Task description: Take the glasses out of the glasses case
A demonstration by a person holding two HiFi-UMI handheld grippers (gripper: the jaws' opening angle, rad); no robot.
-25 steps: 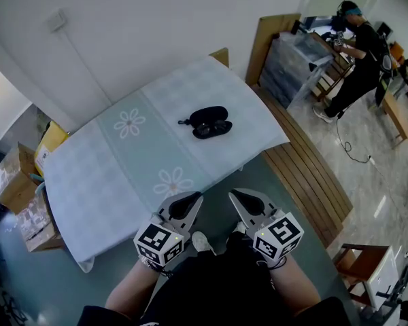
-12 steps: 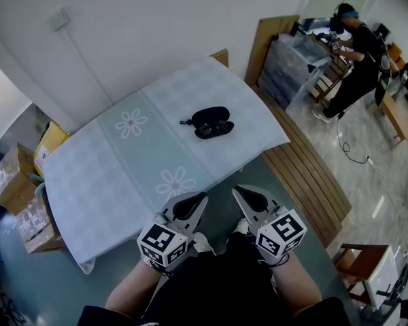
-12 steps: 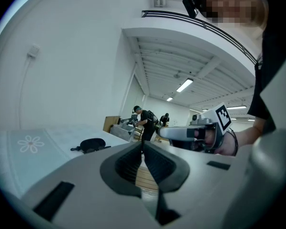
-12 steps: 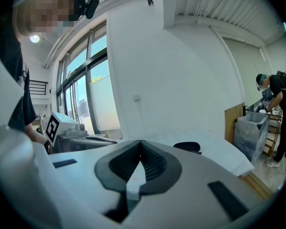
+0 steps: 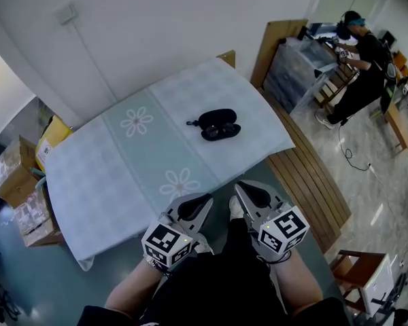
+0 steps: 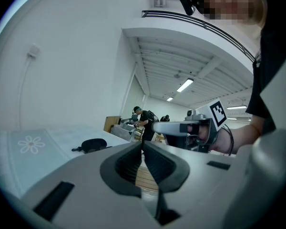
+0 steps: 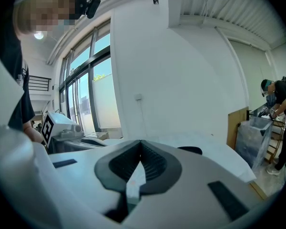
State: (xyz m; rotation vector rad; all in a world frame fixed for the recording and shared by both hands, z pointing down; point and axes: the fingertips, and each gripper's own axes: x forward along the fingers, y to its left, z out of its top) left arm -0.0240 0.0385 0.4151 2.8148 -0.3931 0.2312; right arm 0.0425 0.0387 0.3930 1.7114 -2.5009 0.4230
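Observation:
A black glasses case (image 5: 217,123) lies open on the table (image 5: 122,175), dark glasses resting in its near half. It shows small in the left gripper view as the case (image 6: 92,144) and as a dark sliver, the case (image 7: 189,150), in the right gripper view. My left gripper (image 5: 205,200) and right gripper (image 5: 237,186) are held close to my body at the table's near edge, well short of the case. Both are shut with nothing between the jaws, tips touching.
The table wears a pale checked cloth with flower prints. Cardboard boxes (image 5: 17,189) stand at its left. A wooden bench (image 5: 306,175) runs along its right side. A person (image 5: 357,60) works at a far desk at the upper right. A wooden stool (image 5: 364,277) sits lower right.
Both grippers have barely moved, drifting slightly right and down in the view. The head camera has shifted a little, so the table and case sit slightly farther right.

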